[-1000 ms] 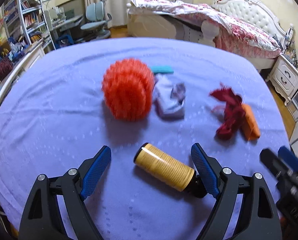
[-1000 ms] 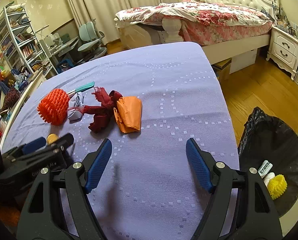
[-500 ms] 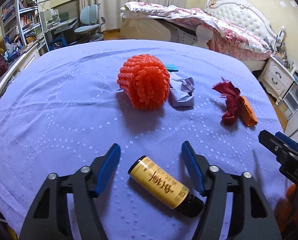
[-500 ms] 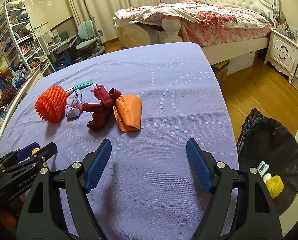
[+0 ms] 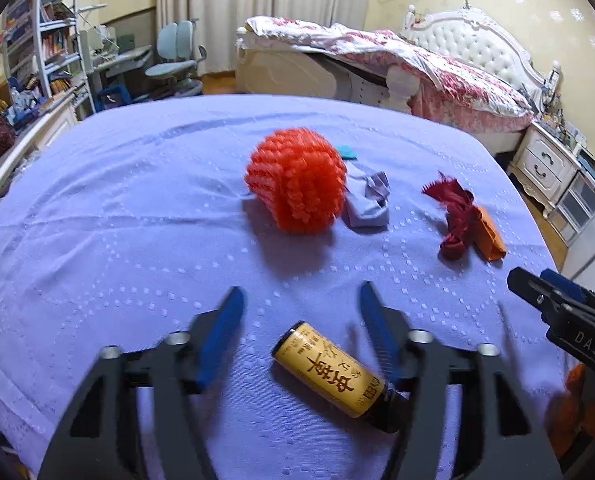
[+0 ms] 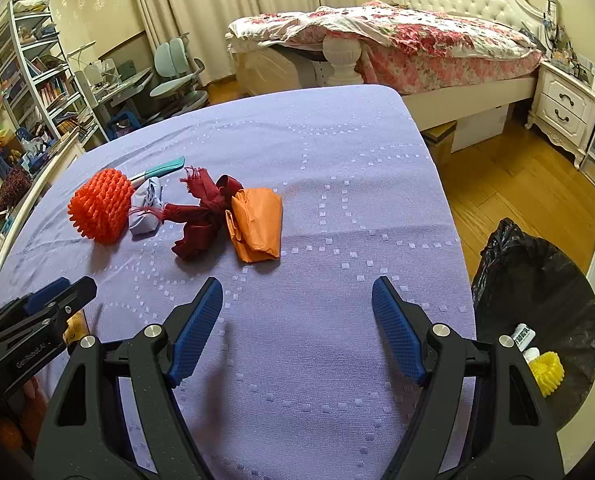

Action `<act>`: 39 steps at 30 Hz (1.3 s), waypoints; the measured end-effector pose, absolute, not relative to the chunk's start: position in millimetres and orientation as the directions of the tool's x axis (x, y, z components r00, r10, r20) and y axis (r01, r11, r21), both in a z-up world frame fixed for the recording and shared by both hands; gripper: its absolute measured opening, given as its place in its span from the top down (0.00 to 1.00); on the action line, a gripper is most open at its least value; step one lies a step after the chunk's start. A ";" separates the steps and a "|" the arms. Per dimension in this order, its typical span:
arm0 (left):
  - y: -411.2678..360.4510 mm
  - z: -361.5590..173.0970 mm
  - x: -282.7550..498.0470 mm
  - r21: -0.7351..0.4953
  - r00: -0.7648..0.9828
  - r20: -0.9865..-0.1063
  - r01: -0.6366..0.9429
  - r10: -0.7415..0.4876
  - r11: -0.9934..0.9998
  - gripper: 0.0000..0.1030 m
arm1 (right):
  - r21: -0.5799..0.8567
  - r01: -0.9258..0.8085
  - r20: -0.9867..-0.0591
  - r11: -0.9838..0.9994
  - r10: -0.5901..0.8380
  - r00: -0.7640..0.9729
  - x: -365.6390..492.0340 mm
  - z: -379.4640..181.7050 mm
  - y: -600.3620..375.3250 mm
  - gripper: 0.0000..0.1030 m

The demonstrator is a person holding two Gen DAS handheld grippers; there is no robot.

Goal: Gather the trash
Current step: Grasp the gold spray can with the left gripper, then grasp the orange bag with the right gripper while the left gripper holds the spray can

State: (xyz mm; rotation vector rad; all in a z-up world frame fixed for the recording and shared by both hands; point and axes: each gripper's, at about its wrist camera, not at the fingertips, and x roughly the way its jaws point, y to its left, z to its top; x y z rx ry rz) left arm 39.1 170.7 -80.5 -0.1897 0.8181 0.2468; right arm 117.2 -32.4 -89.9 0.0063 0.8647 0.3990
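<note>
Between the spread fingers of the left claw [image 5: 299,318], low in the frame, lies the yellow bottle [image 5: 331,368] on the purple tablecloth [image 5: 137,200], untouched; right claw [image 6: 297,328] also spread, holding nothing.

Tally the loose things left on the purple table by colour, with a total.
Orange-red: 2, the spiky ball and the folded orange bag.
Dark red: 1, the rag.
Pale lilac: 1, the crumpled wrapper.
Yellow: 1, the bottle.
Teal: 1, the handle.
Total: 6.
</note>
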 end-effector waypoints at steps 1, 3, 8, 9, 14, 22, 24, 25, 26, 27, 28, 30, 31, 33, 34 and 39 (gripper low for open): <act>171.6 -79.2 38.2 -0.073 0.658 -0.738 -0.293 0.146 0.953 0.35 | 0.165 -0.339 -0.738 0.926 0.344 0.580 117.0 -89.6 -32.4 0.27; 173.2 -75.4 35.0 -0.080 0.654 -0.742 -0.305 0.148 0.949 0.32 | 0.163 -0.339 -0.739 0.927 0.342 0.580 117.0 -89.5 -32.3 0.27; 169.4 -70.8 25.8 -0.067 0.639 -0.752 -0.321 0.164 0.945 0.28 | 0.161 -0.337 -0.739 0.928 0.340 0.582 116.8 -89.5 -32.5 0.27; 167.8 -71.0 23.4 -0.068 0.634 -0.756 -0.325 0.164 0.943 0.28 | 0.162 -0.336 -0.739 0.928 0.340 0.582 116.5 -89.5 -32.2 0.27; 158.2 -79.9 17.8 -0.061 0.606 -0.780 -0.323 0.157 0.944 0.28 | 0.160 -0.336 -0.739 0.928 0.339 0.582 116.0 -88.9 -32.6 0.27; 156.3 -89.6 14.1 -0.056 0.611 -0.778 -0.299 0.146 0.953 0.59 | 0.140 -0.340 -0.745 0.930 0.325 0.583 113.6 -89.7 -29.8 0.27; 159.3 -90.1 15.8 -0.068 0.627 -0.768 -0.281 0.130 0.957 0.68 | 0.136 -0.342 -0.747 0.930 0.323 0.582 113.1 -89.9 -28.5 0.27; 161.9 -90.2 17.2 -0.073 0.634 -0.763 -0.277 0.125 0.958 0.73 | 0.134 -0.345 -0.748 0.929 0.323 0.580 113.7 -89.7 -27.0 0.27; 165.0 -90.4 19.1 -0.083 0.638 -0.761 -0.273 0.116 0.958 0.73 | 0.131 -0.347 -0.748 0.929 0.322 0.580 114.0 -89.8 -25.3 0.27; 167.5 -90.3 21.5 -0.089 0.641 -0.760 -0.269 0.109 0.959 0.73 | 0.128 -0.350 -0.749 0.928 0.321 0.579 115.8 -89.8 -24.1 0.27; 168.8 -90.2 24.2 -0.087 0.641 -0.759 -0.267 0.109 0.960 0.73 | 0.125 -0.350 -0.750 0.928 0.320 0.578 116.1 -90.2 -22.5 0.27; 170.9 -90.2 28.7 -0.080 0.642 -0.758 -0.265 0.114 0.961 0.73 | 0.121 -0.352 -0.752 0.928 0.317 0.578 117.6 -90.5 -19.2 0.27; 171.2 -90.3 30.2 -0.078 0.642 -0.758 -0.265 0.115 0.961 0.73 | 0.116 -0.353 -0.753 0.928 0.314 0.578 120.2 -90.5 -17.2 0.27; 173.5 -90.4 34.5 -0.079 0.642 -0.758 -0.266 0.116 0.961 0.73 | 0.108 -0.356 -0.756 0.928 0.309 0.578 122.9 -90.4 -12.9 0.27; 173.9 -90.3 35.3 -0.079 0.643 -0.757 -0.266 0.116 0.961 0.73 | 0.105 -0.357 -0.756 0.928 0.307 0.578 123.4 -90.4 -11.4 0.27; 180.9 -90.0 42.4 -0.086 0.642 -0.757 -0.277 0.118 0.957 0.73 | 0.089 -0.355 -0.761 0.931 0.294 0.579 132.7 -90.0 -3.2 0.29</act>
